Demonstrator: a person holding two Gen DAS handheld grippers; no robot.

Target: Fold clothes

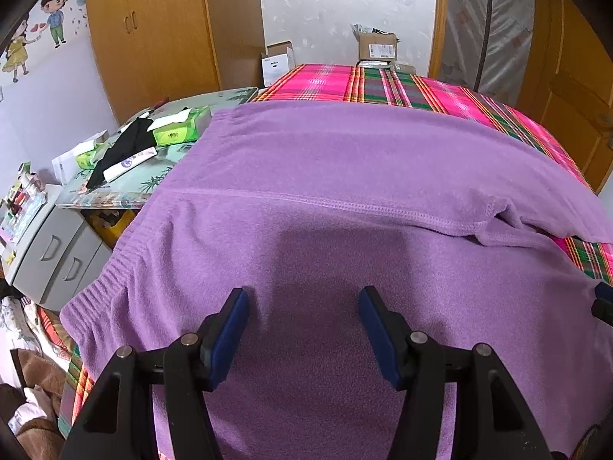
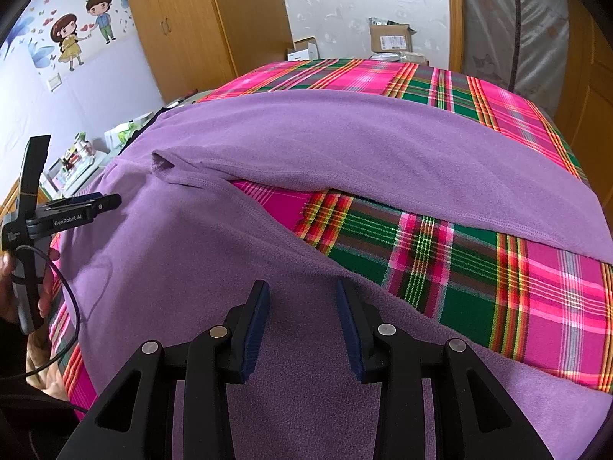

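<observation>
One garment lies spread before me: a pair of purple fleece trousers (image 1: 345,176) on a bed covered with a pink, green and red plaid sheet (image 1: 387,84). Its fabric is soft and fuzzy, with a ribbed waistband (image 1: 111,268) at the left edge and a stitched seam running across the middle. Toward the right the two legs part, and a wedge of plaid sheet shows between them in my right wrist view. The far leg lies flat across the bed; the near leg runs under my right tool and off to the lower right.

Going from left to right: beside the bed stands a low surface (image 1: 153,176) carrying green tissue packs (image 1: 180,130) and a black cloth (image 1: 122,149), with a grey drawer unit (image 1: 57,245) next to it. Then comes my left gripper (image 1: 302,299), poised over the trousers near the waistband end, its fingers (image 1: 235,326) spread wide with only fleece showing in the gap; I cannot tell whether the tips touch the cloth, and nothing is pinched between them. In my right view that same tool shows at the left edge, my hand (image 2: 23,283) around its handle and a cable hanging from it. Further right, my right gripper (image 2: 302,287) sits over the near leg, just beside the leg's inner edge, its fingers (image 2: 256,318) parted to a moderate gap and gripping nothing.
</observation>
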